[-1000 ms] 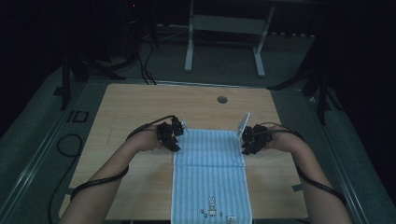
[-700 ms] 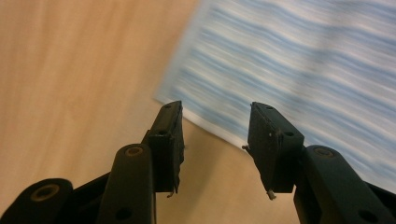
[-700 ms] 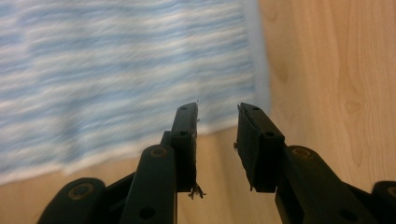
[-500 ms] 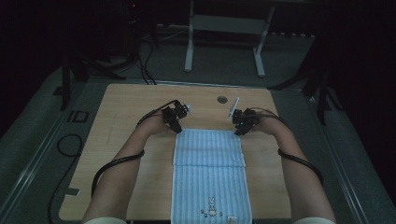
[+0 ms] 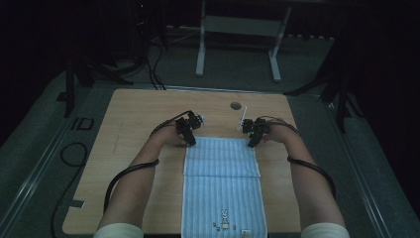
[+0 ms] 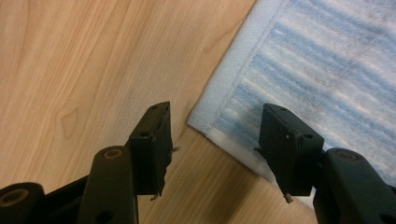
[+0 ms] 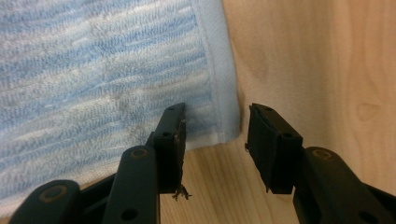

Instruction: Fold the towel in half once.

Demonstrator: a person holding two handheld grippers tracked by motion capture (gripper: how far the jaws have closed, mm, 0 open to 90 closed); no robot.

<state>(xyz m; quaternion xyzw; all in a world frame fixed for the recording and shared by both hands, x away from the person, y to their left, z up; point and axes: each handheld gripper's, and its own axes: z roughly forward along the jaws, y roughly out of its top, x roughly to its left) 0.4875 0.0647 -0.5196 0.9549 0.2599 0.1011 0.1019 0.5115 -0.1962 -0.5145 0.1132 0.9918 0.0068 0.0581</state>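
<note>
Left gripper (image 5: 190, 141) and right gripper (image 5: 251, 143), jaws just opened and apart, over the striped towel's (image 5: 222, 163) far corners on the table (image 5: 133, 114).

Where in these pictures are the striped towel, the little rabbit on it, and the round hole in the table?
towel (image 5: 222, 163), high view, middle of its folded upper layer.
rabbit (image 5: 224, 215), high view, the small figure near the towel's near end.
hole (image 5: 236, 105), high view, its dark centre.

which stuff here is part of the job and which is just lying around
In the job:
- striped towel, folded on the wooden table
- left gripper, jaws open at its far left corner
- right gripper, jaws open at its far right corner

Lying about:
- round grey insert
- floor cables
</note>
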